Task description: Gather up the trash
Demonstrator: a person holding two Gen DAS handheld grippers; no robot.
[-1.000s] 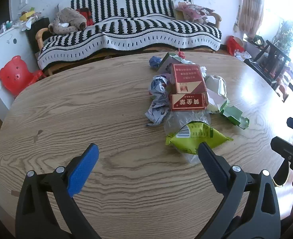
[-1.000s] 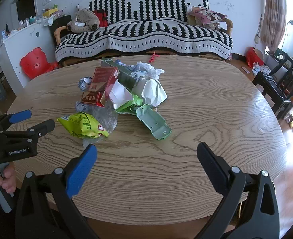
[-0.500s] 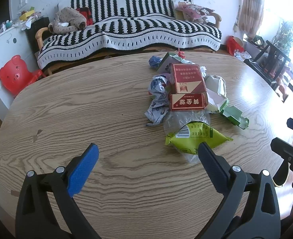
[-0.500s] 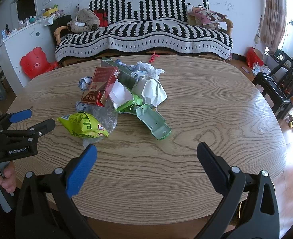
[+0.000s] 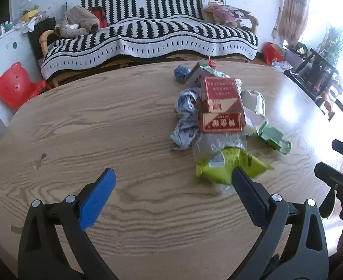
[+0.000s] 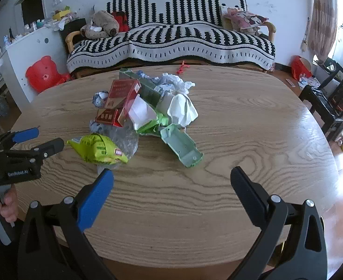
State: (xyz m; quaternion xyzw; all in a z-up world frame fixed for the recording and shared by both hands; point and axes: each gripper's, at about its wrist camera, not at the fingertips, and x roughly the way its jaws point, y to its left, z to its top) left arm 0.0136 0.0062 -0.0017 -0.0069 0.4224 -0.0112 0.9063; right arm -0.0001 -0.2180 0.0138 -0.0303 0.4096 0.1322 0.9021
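While both grippers' fingers gape wide, trash pile [image 6: 145, 116] litters the oval wooden table [image 6: 253, 121] before a striped sofa [image 6: 171, 39].

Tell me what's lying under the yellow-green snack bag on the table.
The yellow-green snack bag rests on crumpled clear plastic film that spreads out toward the red box. Anything else beneath the bag is covered and cannot be seen.

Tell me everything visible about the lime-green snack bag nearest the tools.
The lime-green snack bag is a crinkled, glossy packet with dark print and a small barcode label. It lies on its side on the wooden table, at the near edge of the trash pile, partly resting on crumpled clear plastic. Neither open tool touches it.
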